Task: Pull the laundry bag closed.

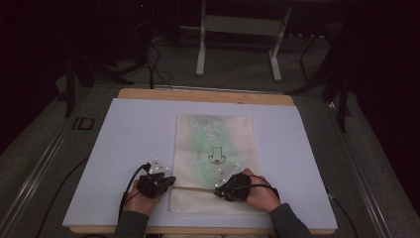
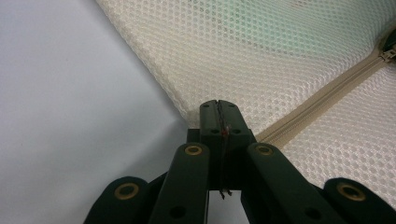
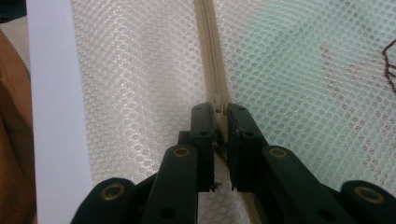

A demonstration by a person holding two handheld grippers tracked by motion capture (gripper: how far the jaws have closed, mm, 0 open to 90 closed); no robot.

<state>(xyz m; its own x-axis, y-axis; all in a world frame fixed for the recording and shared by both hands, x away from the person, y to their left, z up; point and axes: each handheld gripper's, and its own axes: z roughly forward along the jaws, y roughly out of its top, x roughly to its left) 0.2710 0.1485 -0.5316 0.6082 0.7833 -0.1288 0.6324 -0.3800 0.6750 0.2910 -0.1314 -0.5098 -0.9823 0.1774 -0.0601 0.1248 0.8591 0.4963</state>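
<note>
Mesh bag (image 1: 214, 163) lies flat mid-table, left gripper (image 2: 218, 108) clamped on its edge at the zipper (image 3: 211, 70) end, right gripper (image 3: 221, 112) pinching the slider, so anchor the left and pull straight along the teeth.

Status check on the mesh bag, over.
Left gripper shut at mesh bag edge by zipper end. Right gripper shut on zipper pull. Nothing in the way.
</note>
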